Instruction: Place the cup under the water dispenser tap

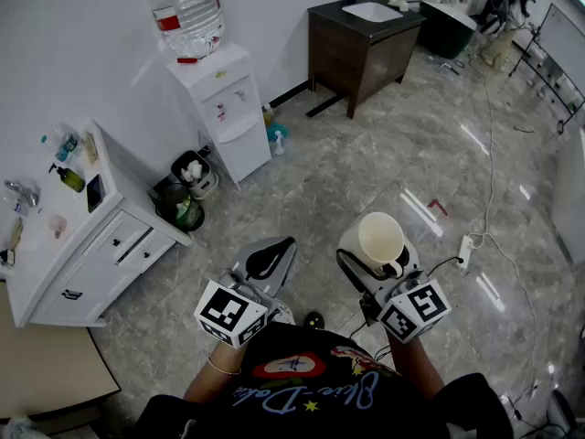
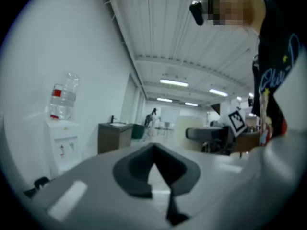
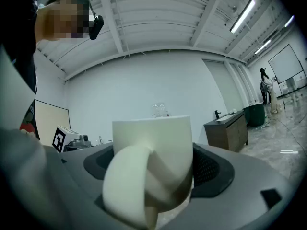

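Holding a cream ceramic cup point(image 1: 380, 236) upright in my right tongs point(image 1: 377, 252), I have the jaws spread wide and clamped on its sides, with the handle turned back towards me. My left tongs point(image 1: 270, 256) are clenched tip to tip with nothing between them, just beside the right ones. The white floor-standing water dispenser point(image 1: 227, 108) with its clear bottle point(image 1: 187, 9) stands against the wall, well apart from the cup across the grey tiled floor point(image 1: 366, 154).
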The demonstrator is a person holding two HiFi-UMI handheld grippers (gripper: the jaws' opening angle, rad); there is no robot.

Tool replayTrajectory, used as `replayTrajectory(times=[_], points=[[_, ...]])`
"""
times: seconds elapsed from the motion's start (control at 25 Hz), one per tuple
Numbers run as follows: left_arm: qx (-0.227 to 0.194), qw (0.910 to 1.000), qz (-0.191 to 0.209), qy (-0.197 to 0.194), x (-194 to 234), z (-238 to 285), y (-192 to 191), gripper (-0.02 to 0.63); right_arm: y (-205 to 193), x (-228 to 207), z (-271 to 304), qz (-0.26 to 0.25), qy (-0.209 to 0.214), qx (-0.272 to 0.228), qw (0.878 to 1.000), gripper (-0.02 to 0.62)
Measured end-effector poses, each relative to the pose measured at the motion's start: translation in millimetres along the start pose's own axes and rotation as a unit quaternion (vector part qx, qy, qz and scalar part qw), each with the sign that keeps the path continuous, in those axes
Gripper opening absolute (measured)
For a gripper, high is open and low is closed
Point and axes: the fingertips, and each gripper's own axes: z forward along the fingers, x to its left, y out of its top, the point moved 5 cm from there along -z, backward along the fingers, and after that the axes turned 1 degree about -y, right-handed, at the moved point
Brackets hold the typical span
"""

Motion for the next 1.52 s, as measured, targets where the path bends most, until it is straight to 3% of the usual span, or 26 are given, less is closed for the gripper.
replayTrajectory(times=[0.16,0.4,0.56,0.72,0.88,1.04,1.16,1.24,1.32,1.52], points=[[0.012,0.9996,-0.01,0.022,28,8,-12,-0.009,-5,-18,26,0.004,0.001,0.003,1.0,0.419],[-0.003,0.9985,-0.029,0.047,111,29,-19,-0.009,-13,-37,116,-0.017,0.019,0.031,0.999,0.419],[0.009,0.9986,-0.018,0.049,211,61,-21,-0.009,-23,-57,219,-0.037,0.031,0.04,0.998,0.419],[-0.024,0.999,-0.003,0.038,319,99,-18,-0.009,-30,-80,340,-0.055,0.03,0.04,0.997,0.419],[-0.026,0.9985,-0.041,0.024,413,133,-26,-0.009,-49,-108,461,-0.058,0.0,0.053,0.997,0.419],[-0.019,0.9971,-0.072,0.018,480,170,-62,-0.011,-84,-137,555,-0.102,0.031,0.032,0.994,0.419],[-0.037,0.9945,-0.095,0.021,522,197,-107,-0.009,-133,-166,608,-0.145,0.053,0.055,0.986,0.419],[-0.045,0.9951,-0.082,0.031,552,213,-137,-0.011,-171,-192,640,-0.133,0.046,0.053,0.989,0.419],[-0.027,0.9965,-0.067,0.041,567,221,-168,-0.009,-208,-210,659,-0.107,0.035,0.045,0.993,0.419],[-0.01,0.9951,-0.068,0.071,603,251,-241,-0.009,-283,-260,727,-0.121,0.032,0.067,0.99,0.419]])
